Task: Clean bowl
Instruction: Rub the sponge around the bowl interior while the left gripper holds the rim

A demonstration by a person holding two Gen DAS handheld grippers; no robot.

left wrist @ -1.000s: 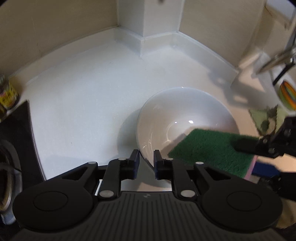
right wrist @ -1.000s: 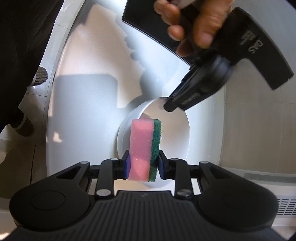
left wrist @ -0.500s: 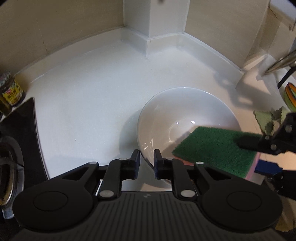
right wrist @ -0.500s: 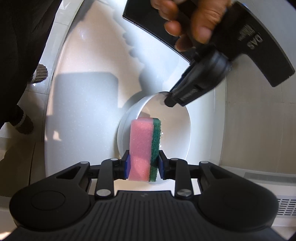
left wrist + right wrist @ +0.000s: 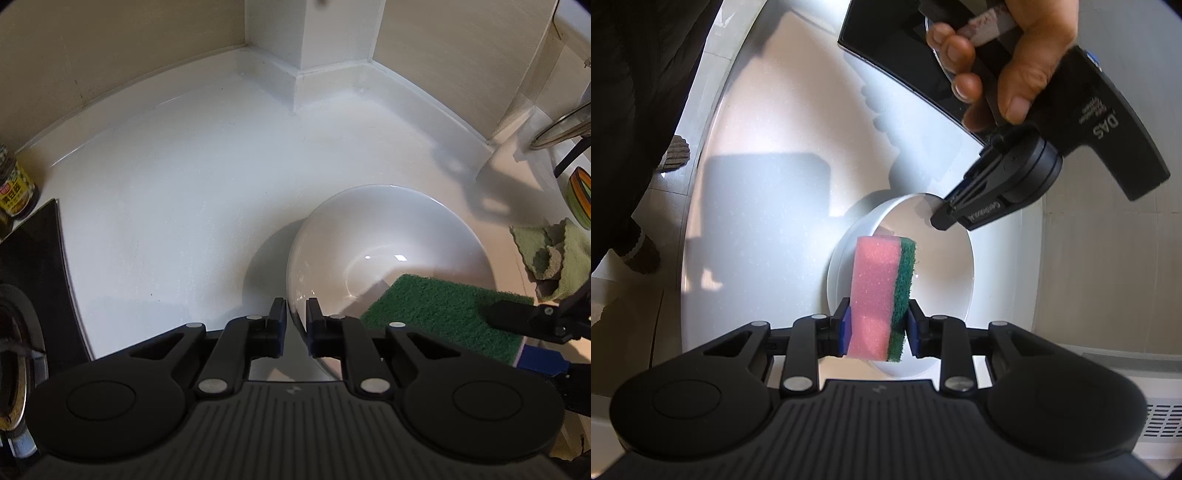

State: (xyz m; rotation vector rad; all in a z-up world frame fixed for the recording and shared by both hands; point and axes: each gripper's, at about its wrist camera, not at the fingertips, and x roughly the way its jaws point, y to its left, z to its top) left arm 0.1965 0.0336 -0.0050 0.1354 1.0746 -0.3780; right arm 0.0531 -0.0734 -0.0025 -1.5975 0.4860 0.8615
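A white bowl (image 5: 388, 236) sits on the white counter (image 5: 184, 206). My left gripper (image 5: 295, 323) straddles its near rim, one finger outside and one inside. Its jaws are closing, and a thin gap still shows beside the rim. In the right wrist view the same gripper (image 5: 945, 218) comes in from the upper right onto the bowl's (image 5: 942, 280) far edge. My right gripper (image 5: 875, 325) is shut on a pink sponge with a green scouring face (image 5: 879, 288), held over the bowl. The sponge's green face (image 5: 436, 314) reaches in above the bowl's right side.
A black stove top (image 5: 33, 266) and a labelled jar (image 5: 13, 188) stand at the left. A crumpled green cloth (image 5: 554, 254) lies right of the bowl, below a metal lid (image 5: 561, 125). The person's hand (image 5: 997, 62) holds the left gripper; dark clothing fills the right wrist view's left edge.
The left gripper's jaws have drawn a little closer together around the bowl's rim. The sponge and the right gripper have stayed where they were.
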